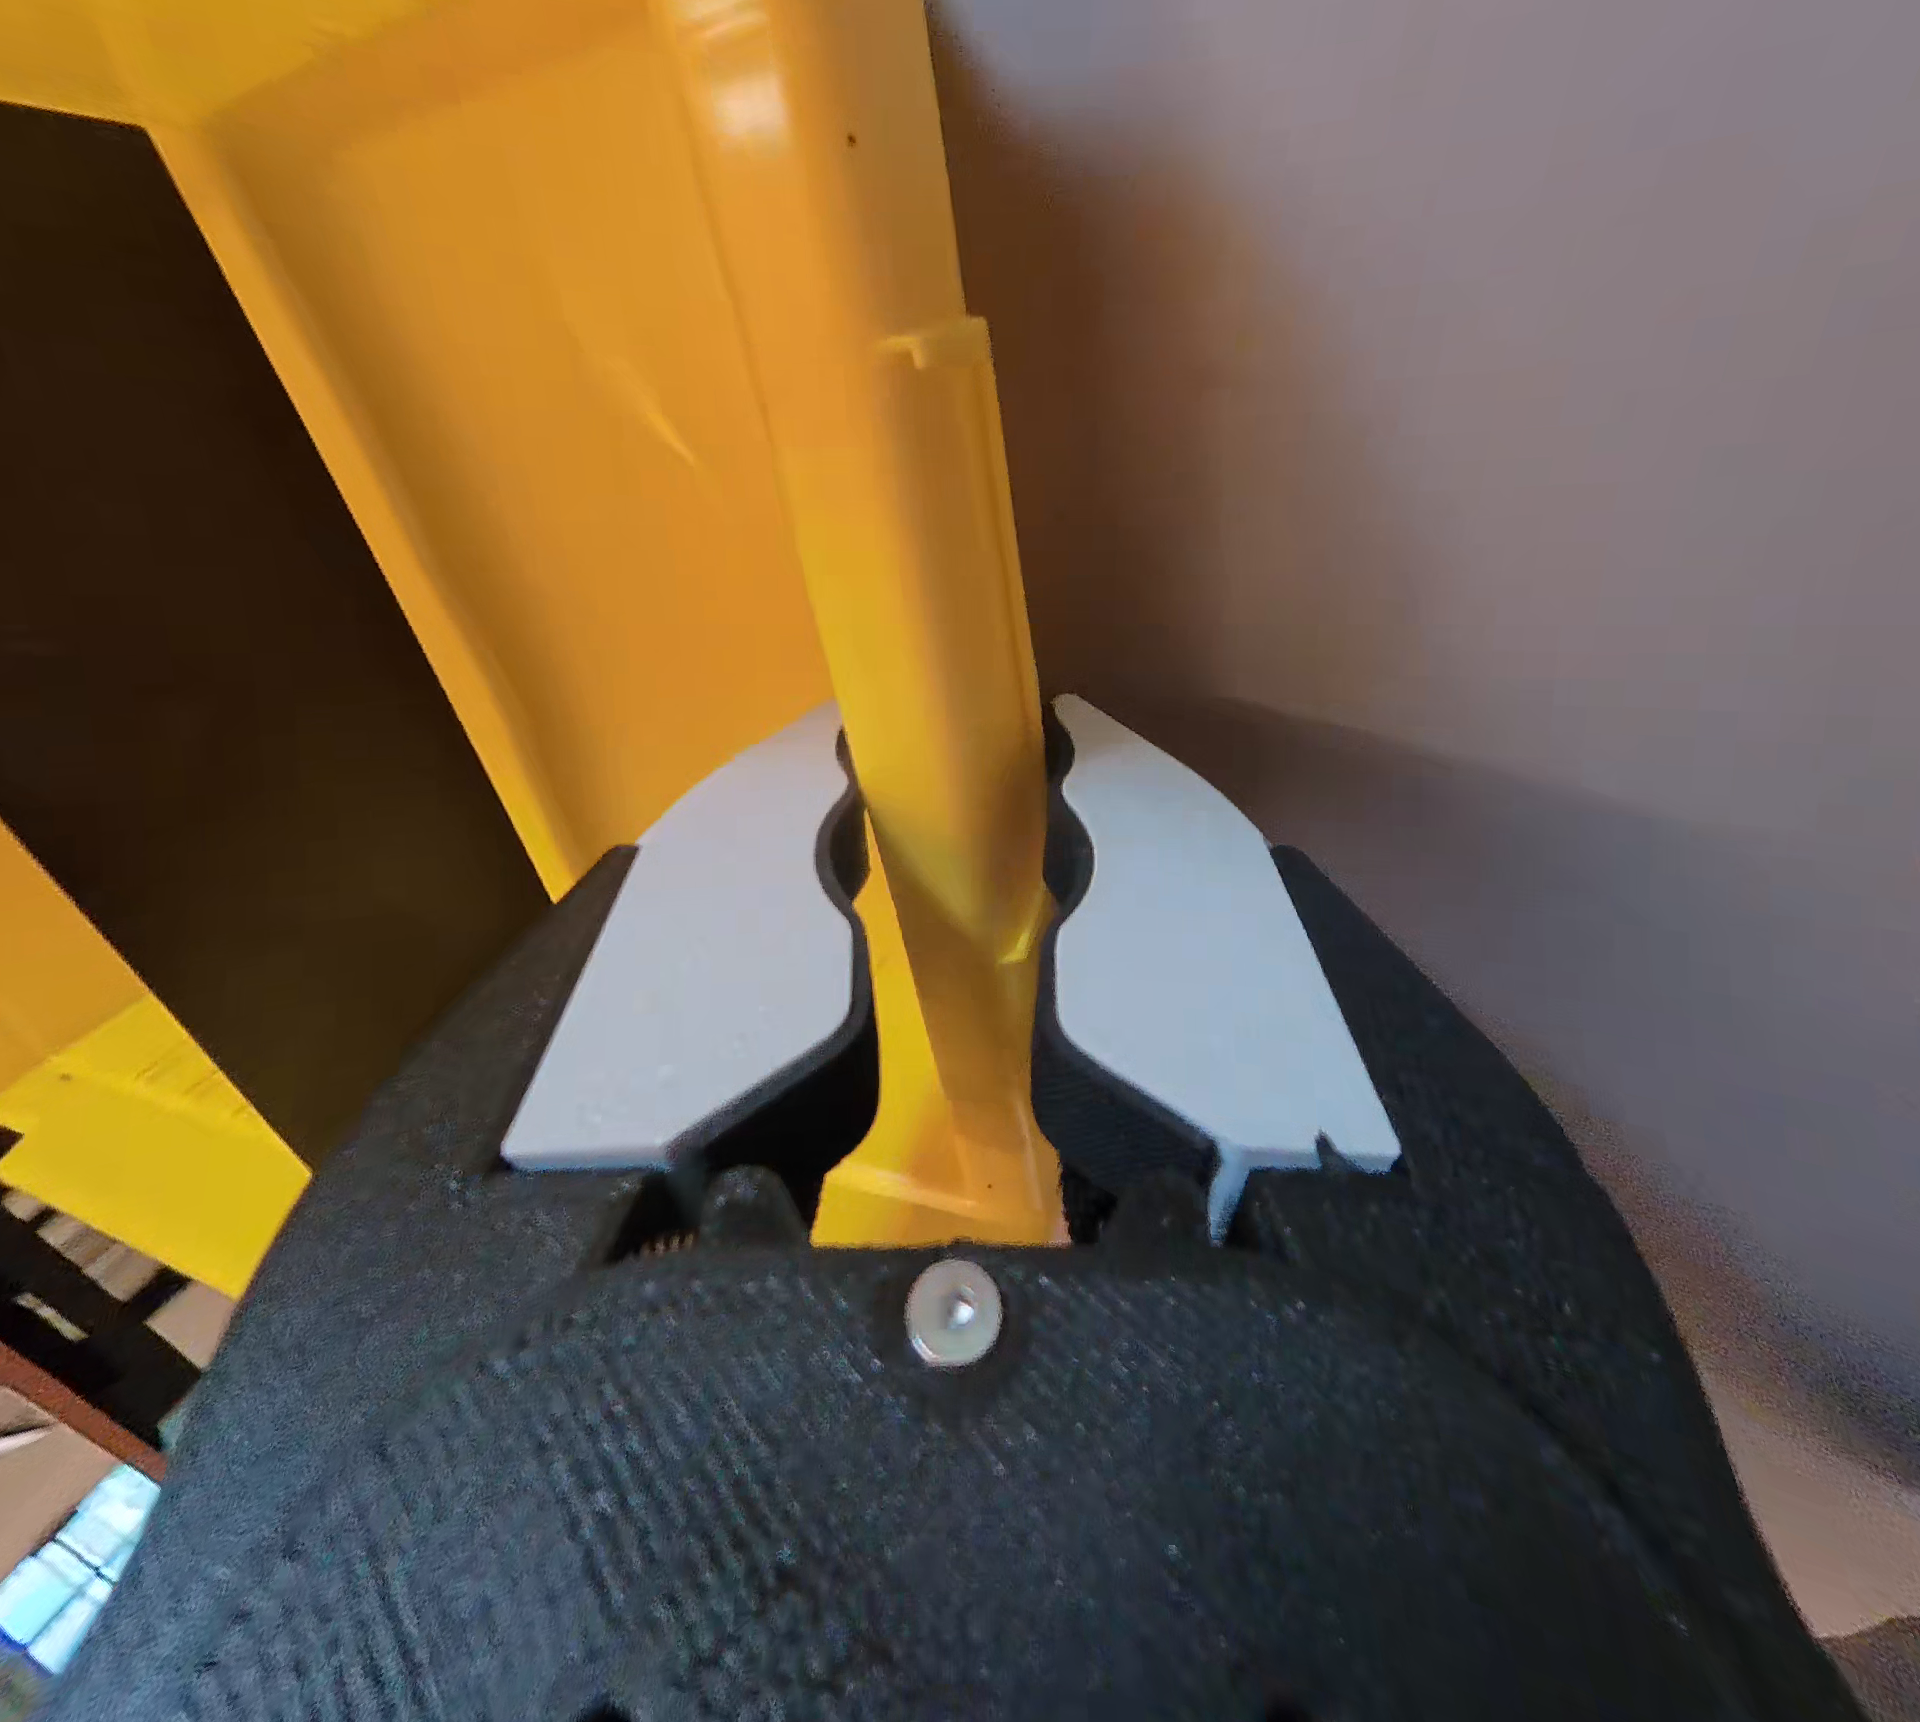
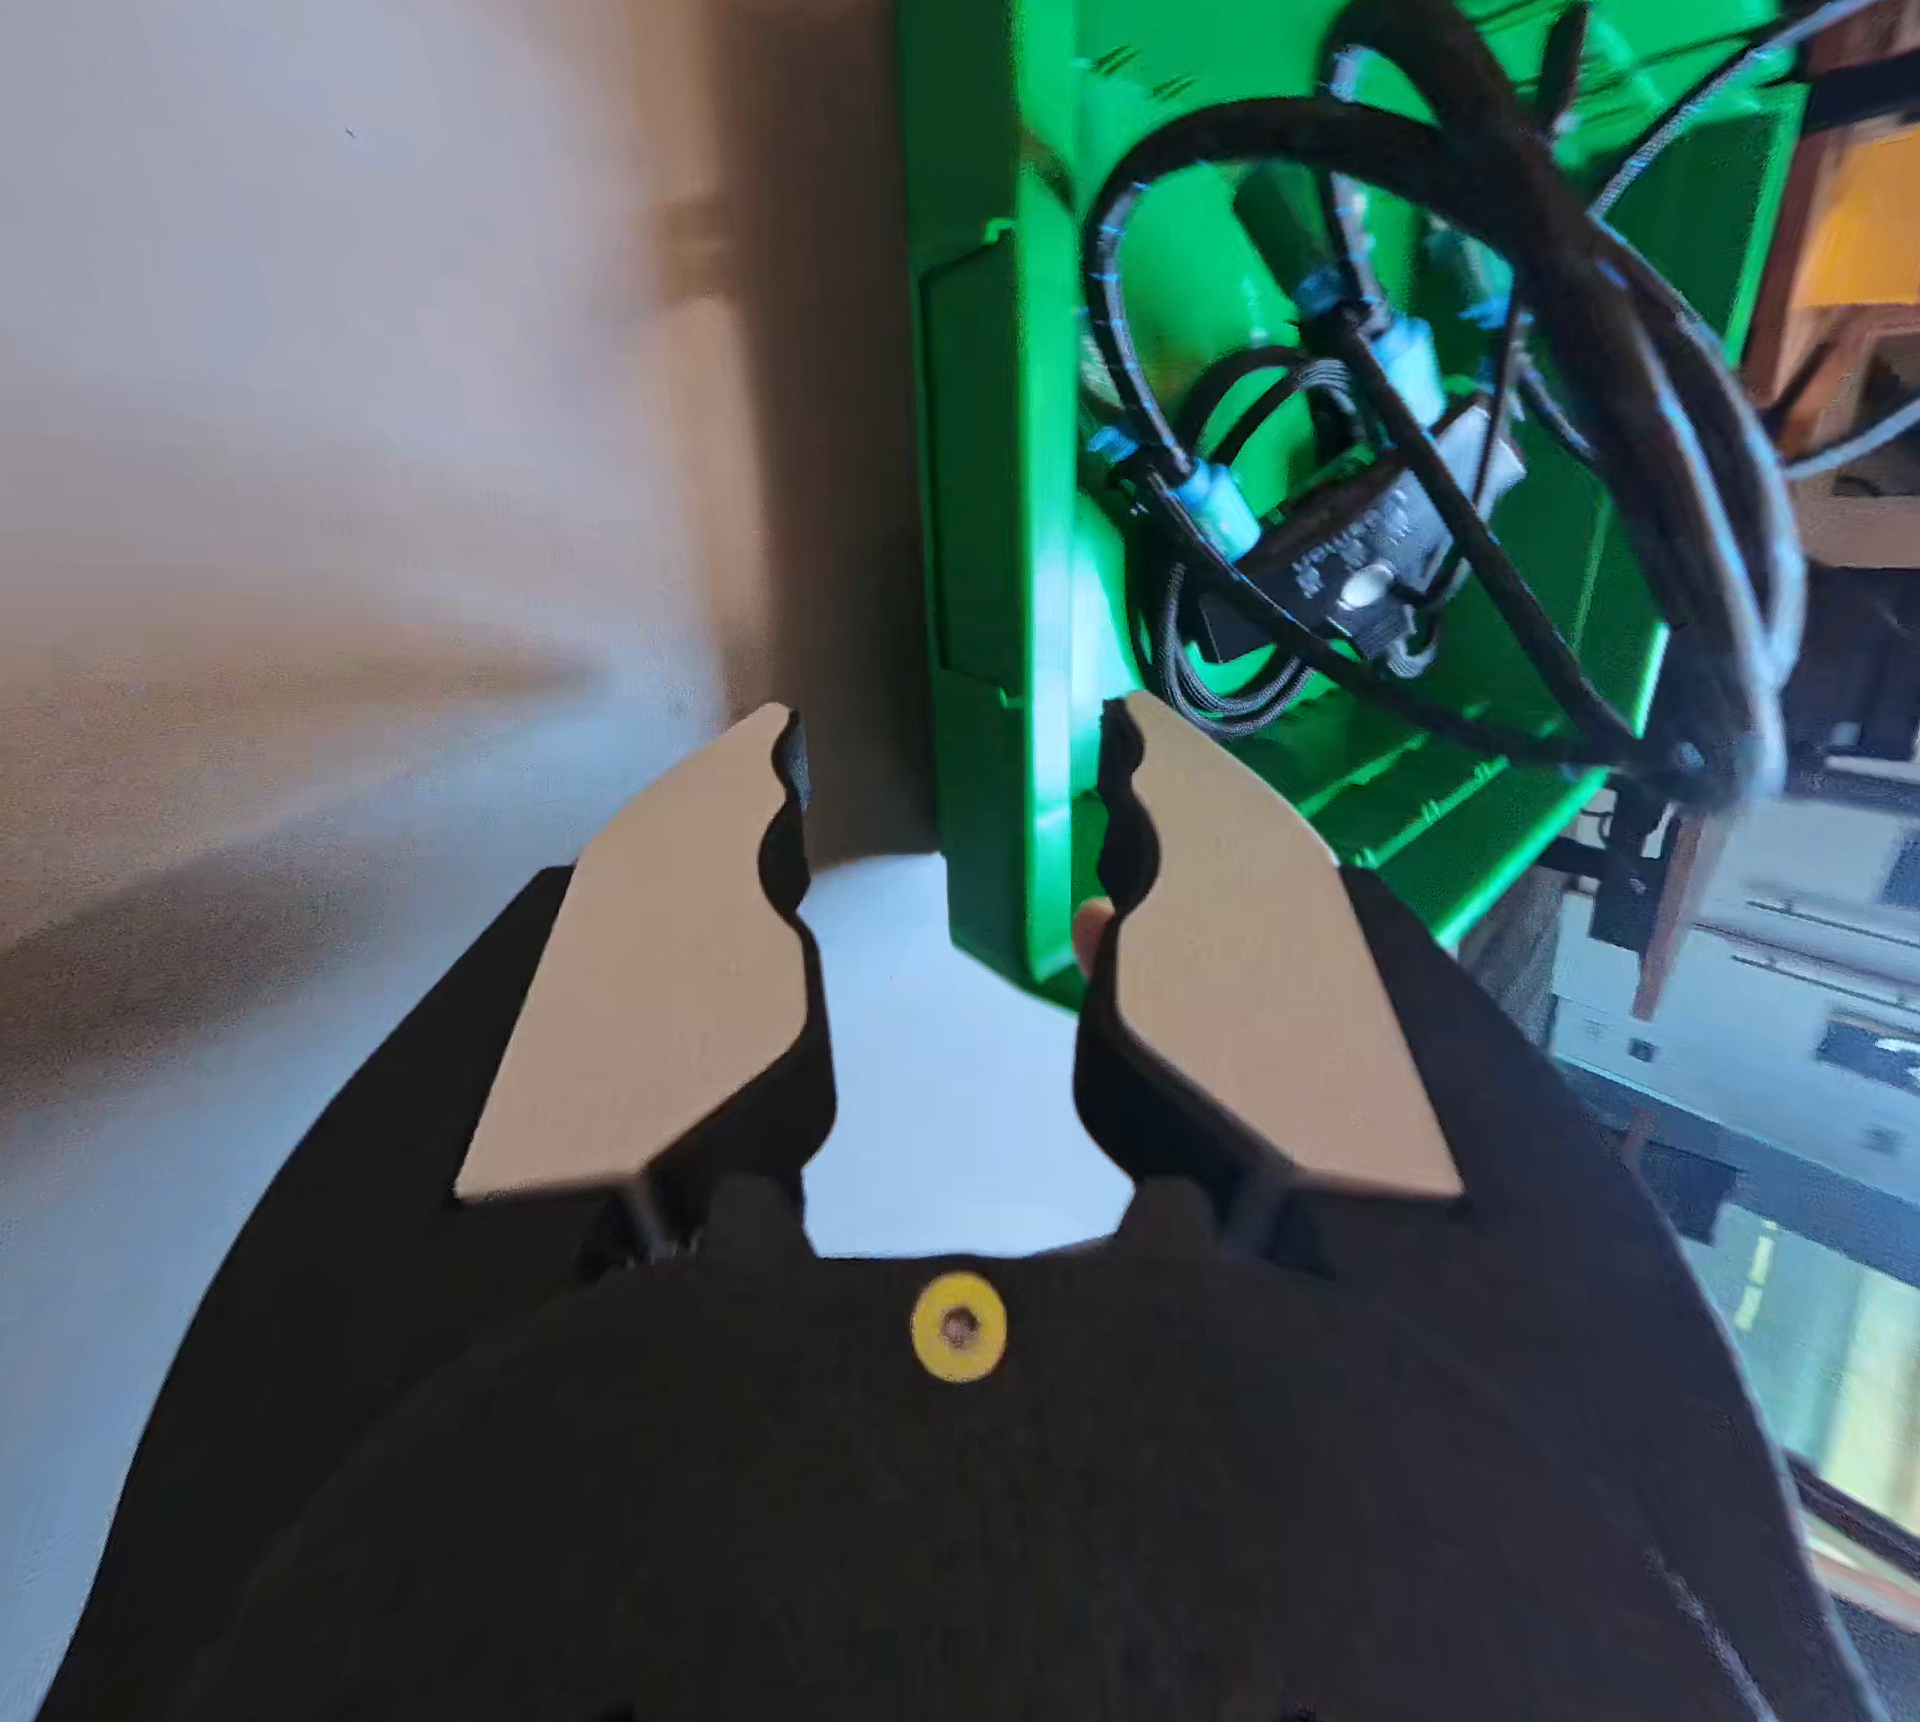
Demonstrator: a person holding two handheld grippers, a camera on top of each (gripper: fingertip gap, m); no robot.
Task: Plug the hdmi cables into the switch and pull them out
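My left gripper is shut on the rim of a yellow bin, which fills the upper left of the left wrist view. My right gripper is open. The near rim of a green bin lies between its fingers, close to the right finger. Inside the green bin lies a small black HDMI switch with black braided cables coiled around it. Two light-blue plugs sit at the switch's edge. Both views are motion-blurred.
Both bins sit on a pale tabletop, which also shows in the left wrist view. Shelving and clutter stand beyond the green bin at the right. The yellow bin's dark inside shows nothing. Left tips to right tips: about 40 centimeters.
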